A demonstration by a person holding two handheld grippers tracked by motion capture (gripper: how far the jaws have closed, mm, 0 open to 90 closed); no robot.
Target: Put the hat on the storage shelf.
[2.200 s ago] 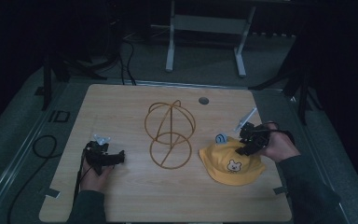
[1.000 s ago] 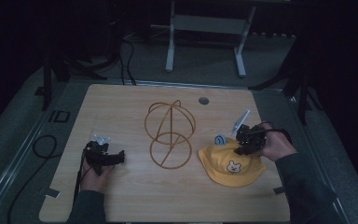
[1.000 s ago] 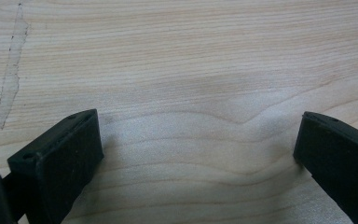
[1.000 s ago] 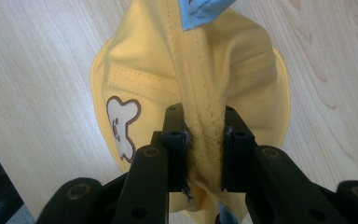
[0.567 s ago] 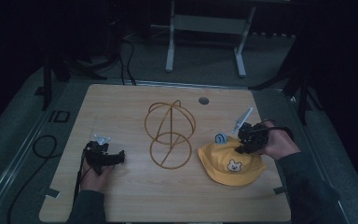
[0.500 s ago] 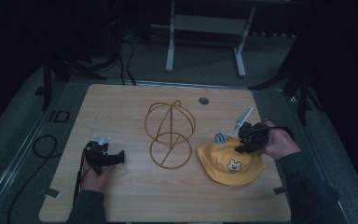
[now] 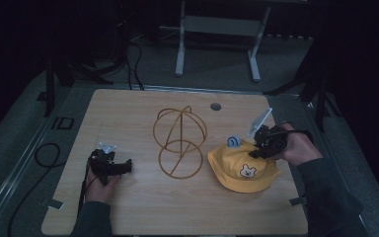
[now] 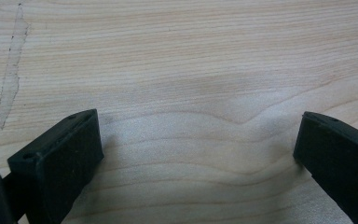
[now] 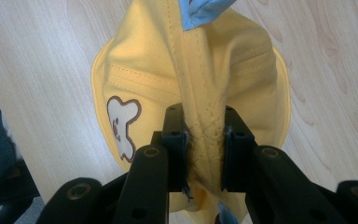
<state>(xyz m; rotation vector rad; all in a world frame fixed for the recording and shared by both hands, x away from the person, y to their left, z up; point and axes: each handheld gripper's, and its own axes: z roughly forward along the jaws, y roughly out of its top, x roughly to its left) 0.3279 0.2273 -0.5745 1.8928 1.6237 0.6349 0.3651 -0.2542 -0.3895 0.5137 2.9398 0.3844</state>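
Note:
A yellow child's hat [image 7: 244,168] with a white bunny patch and a blue tab lies on the wooden table [image 7: 128,111] at the right. My right gripper [image 7: 264,147] is shut on a pinched fold of the hat's crown; in the right gripper view the yellow cloth of the hat [image 9: 191,70] is squeezed between the pads at my right gripper [image 9: 204,149]. A gold wire stand [image 7: 179,142] of rings sits upright at the table's middle. My left gripper [image 7: 123,167] rests low over the table at the left, open, its fingers [image 8: 60,158] wide apart over bare wood.
A small round grommet [image 7: 215,106] sits in the tabletop near the far edge. A black cable [image 7: 47,153] loops off the table's left side. A grey metal frame [image 7: 217,29] stands on the floor beyond the table.
The right gripper and the hat's crown have shifted slightly left and toward the table's middle. The left hand has stayed put.

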